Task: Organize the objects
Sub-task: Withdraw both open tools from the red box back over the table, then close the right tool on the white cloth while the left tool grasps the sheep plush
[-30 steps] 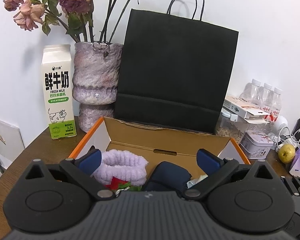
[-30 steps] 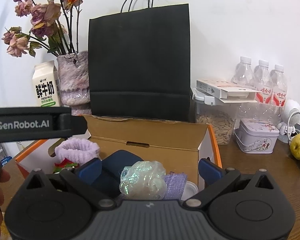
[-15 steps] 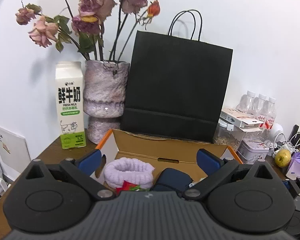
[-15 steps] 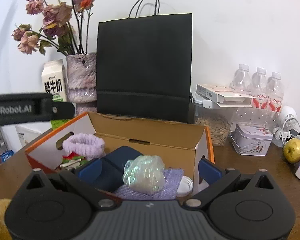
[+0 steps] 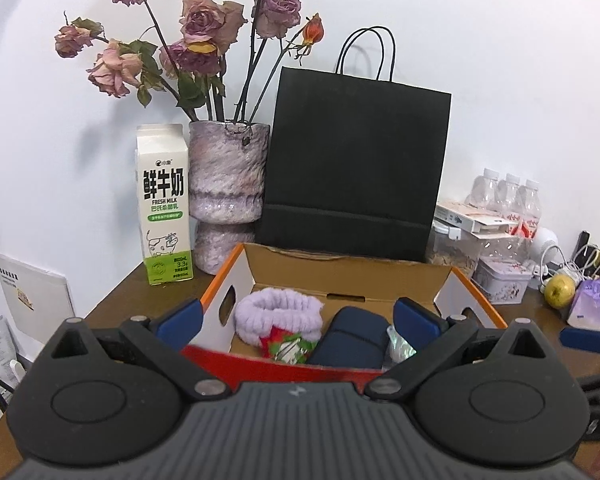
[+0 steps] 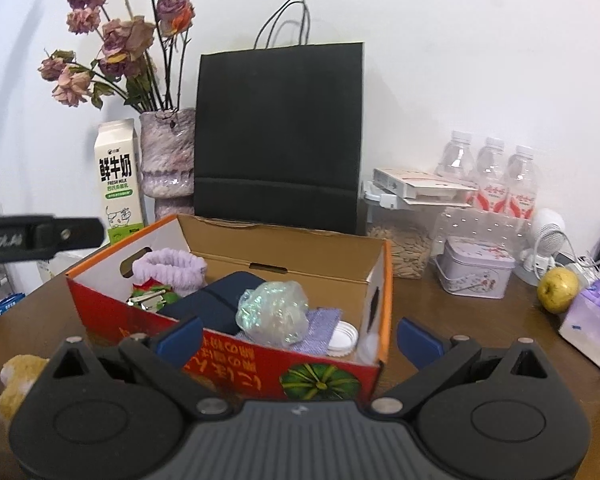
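Cardboard box (image 6: 236,350) lies long axis left-right; left gripper (image 5: 298,318) and right gripper (image 6: 300,334) spread, empty

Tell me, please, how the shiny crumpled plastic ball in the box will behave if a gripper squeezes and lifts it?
The iridescent plastic ball looks like crumpled thin film, so it would probably crush inward and feel very light. Its glossy surface suggests it may slip between the pads. It rests loosely on the purple cloth in the cardboard box, so a push would likely shift it easily.

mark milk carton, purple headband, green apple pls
milk carton (image 5: 163,204): left wrist view, middle of its printed front face.
purple headband (image 5: 278,312): left wrist view, top of the fuzzy loop.
green apple (image 6: 559,291): right wrist view, centre of the fruit's skin.
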Tool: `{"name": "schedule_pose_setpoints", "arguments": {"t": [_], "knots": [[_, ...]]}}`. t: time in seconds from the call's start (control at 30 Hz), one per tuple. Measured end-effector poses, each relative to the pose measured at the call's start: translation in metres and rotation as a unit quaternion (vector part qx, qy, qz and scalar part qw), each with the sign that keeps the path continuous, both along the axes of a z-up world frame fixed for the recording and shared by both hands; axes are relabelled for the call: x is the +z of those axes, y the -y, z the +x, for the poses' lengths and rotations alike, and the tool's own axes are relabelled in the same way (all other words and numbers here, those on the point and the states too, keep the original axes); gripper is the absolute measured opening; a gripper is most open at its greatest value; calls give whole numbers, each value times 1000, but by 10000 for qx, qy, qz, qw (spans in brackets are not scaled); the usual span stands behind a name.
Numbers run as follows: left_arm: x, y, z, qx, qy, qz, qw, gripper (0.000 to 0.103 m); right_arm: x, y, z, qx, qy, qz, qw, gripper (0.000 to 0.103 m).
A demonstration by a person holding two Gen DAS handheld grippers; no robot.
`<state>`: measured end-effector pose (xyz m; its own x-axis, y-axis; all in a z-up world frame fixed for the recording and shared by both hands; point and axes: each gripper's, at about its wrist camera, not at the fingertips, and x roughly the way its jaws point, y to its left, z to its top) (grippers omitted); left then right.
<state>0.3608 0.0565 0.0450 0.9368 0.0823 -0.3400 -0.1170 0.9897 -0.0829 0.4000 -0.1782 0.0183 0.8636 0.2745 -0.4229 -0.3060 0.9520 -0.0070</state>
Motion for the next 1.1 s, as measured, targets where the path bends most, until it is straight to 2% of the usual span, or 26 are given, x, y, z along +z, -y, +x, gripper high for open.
{"name": "schedule_pose_setpoints", "arguments": {"t": [0.4, 0.6, 0.83, 1.1], "knots": [[-24, -6, -40, -3, -177, 164, 9997, 103, -14, 30, -43, -213, 12, -18, 9998, 103], [-31, -2, -66, -34, -46, 237, 9997, 103, -15, 48, -63, -272, 9, 82, 9996, 103], [-39, 0, -85, -75, -172, 177, 9997, 103, -23, 54, -86, -231, -70, 9, 9997, 103], [-53, 1, -108, -151, -417, 107, 9990, 103, -36, 64, -103, -116, -352, 49, 9993, 103]]}}
